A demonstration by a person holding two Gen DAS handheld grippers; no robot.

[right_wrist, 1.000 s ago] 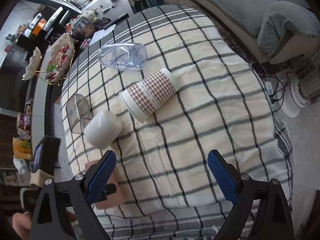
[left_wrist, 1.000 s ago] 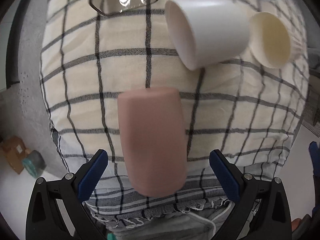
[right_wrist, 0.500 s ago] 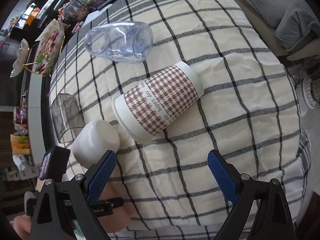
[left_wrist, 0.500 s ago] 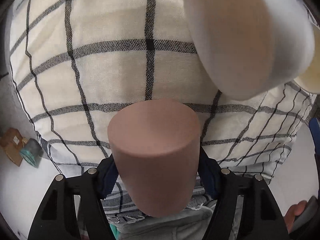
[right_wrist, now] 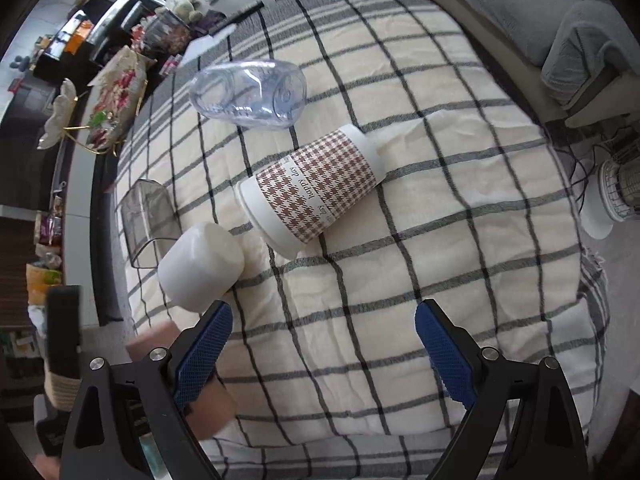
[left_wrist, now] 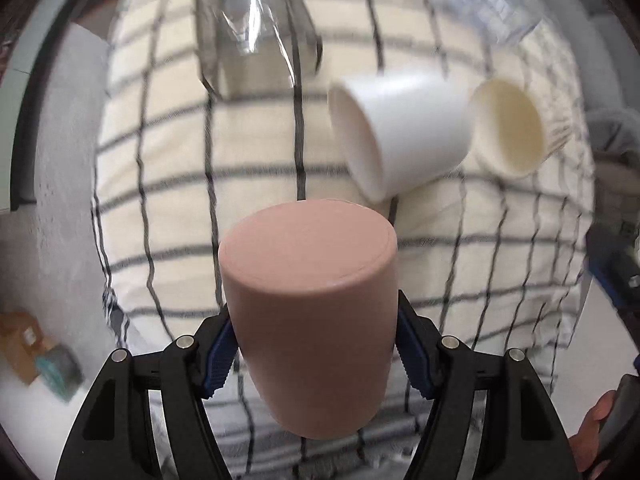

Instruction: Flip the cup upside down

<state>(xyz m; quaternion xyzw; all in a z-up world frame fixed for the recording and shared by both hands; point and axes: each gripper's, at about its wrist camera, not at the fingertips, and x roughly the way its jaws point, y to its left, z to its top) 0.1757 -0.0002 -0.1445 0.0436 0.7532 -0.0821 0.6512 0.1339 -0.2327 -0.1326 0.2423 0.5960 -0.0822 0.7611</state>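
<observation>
Pinching the pink cup (left_wrist: 310, 320) from both sides, the fingers (left_wrist: 218, 354) of my left gripper (left_wrist: 316, 350) hold it clear of the checked cloth on the tabletop (left_wrist: 160, 184), its closed base turned toward the camera and its mouth, hidden from view, pointing away and down. I judge the lift and most of the turn done; what is left is to finish bringing the mouth downward, set it on the cloth and let go. Further along the cloth in my left view lie a grey clear container (left_wrist: 256, 36), a white cup (left_wrist: 400, 136) on its side and a cream-lined cup (left_wrist: 508, 128) just beside it, so I need a free patch short of them. Over on the right, my right gripper (right_wrist: 322, 354) hovers with its blue fingers (right_wrist: 444, 354) spread wide and nothing between them, above the cloth, with the houndstooth paper cup (right_wrist: 316, 188) and a clear plastic cup (right_wrist: 248, 94) lying ahead.
</observation>
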